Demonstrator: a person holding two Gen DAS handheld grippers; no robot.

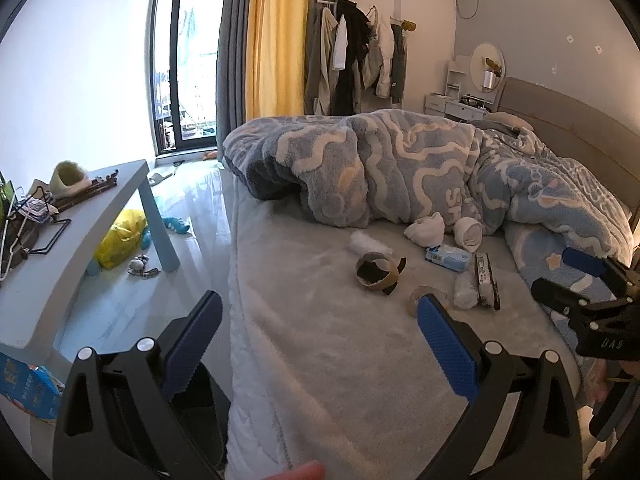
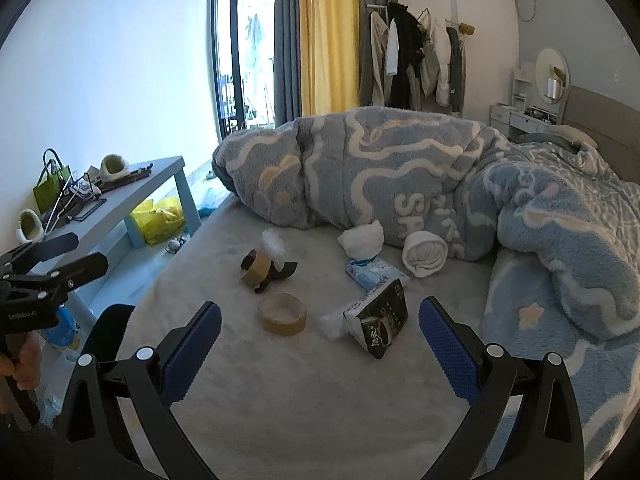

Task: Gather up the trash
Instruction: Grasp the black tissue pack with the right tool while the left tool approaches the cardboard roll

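Trash lies on the grey bed sheet (image 2: 280,380): a flat tape roll (image 2: 282,313), a second tape roll with a dark strip (image 2: 256,267), a black packet (image 2: 380,322) with white tissue (image 2: 333,325) beside it, a blue wipes pack (image 2: 374,272) and a white tuft (image 2: 274,242). In the left wrist view the same tape roll (image 1: 376,271), wipes pack (image 1: 447,258) and black packet (image 1: 486,282) show. My right gripper (image 2: 320,350) is open, short of the flat roll. My left gripper (image 1: 320,346) is open above the bed's edge. Both are empty.
A rumpled blue blanket (image 2: 400,168) covers the bed's far half, with two rolled white socks (image 2: 424,254) at its edge. A blue side table (image 1: 80,232) with clutter stands left of the bed. A yellow bag (image 1: 120,238) lies on the floor beneath it.
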